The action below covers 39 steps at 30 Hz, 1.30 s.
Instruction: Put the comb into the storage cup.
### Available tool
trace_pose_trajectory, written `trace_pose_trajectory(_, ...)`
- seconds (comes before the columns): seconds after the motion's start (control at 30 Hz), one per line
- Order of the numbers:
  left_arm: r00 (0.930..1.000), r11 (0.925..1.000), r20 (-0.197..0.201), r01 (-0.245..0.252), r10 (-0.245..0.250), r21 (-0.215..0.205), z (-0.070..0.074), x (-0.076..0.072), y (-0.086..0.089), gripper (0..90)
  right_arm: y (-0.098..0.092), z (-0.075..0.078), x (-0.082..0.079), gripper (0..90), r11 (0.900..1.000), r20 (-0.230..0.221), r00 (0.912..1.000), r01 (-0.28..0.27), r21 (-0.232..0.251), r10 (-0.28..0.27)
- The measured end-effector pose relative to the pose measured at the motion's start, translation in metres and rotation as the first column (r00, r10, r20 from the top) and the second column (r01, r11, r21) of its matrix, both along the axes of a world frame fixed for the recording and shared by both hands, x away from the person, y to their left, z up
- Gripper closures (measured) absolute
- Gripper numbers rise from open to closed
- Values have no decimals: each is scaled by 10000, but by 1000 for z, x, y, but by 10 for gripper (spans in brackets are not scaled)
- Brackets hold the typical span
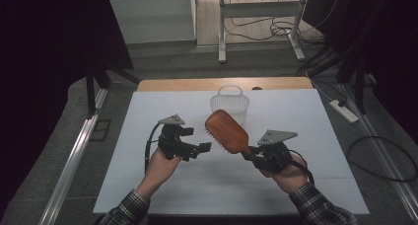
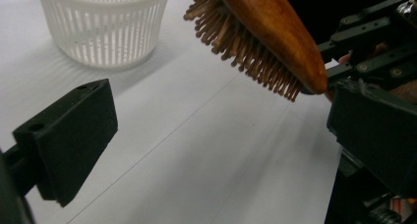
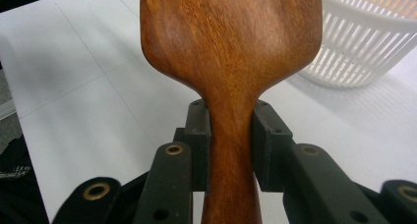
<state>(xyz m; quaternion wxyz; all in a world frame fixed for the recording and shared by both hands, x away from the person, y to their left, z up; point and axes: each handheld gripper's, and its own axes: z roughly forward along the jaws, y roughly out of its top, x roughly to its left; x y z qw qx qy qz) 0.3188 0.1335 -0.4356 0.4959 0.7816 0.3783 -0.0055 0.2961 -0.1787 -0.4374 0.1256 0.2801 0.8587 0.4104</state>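
1. We see a wooden hairbrush held up off the white table, its paddle head tilted up and away toward the middle of the table, its smooth wooden back facing up in the high view.
2. In the left gripper view its wooden bristles point downward toward the table surface, well clear of it.
3. The right gripper pinches the brush by its narrow handle: in the right gripper view both black pads press on the two sides of the handle, just below where it widens into the head.
4. The person's right hand carries that gripper at the right of the table, a plaid sleeve behind it.
5. The left gripper hovers just beside the brush head, apart from it; its jaws stand spread with nothing between them, only bare table showing in the gap.
6. The left hand holds it from below.
7. A white slatted basket stands upright on the table just beyond the brush head, toward the far edge.
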Motion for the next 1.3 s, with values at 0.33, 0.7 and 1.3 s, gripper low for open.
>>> trace_pose_trajectory(0.33, 9998, 9993, -135, 140, -145, -361, 4, 7, -11, 0, 7, 0, -1, 722, 9999, 171, 9999, -9, 138, 7)
trace_pose_trajectory(0.7, 9991, 9965, -387, 151, -184, -820, 3, 13, -19, 0, 12, 0, -3, 722, 9996, 255, 9997, 9, 280, -16)
trace_pose_trajectory(1.3, 9969, 9902, -764, 80, -188, -1396, -1, 16, -24, 0, 25, -2, -9, 722, 9987, 326, 9993, -177, 480, 162)
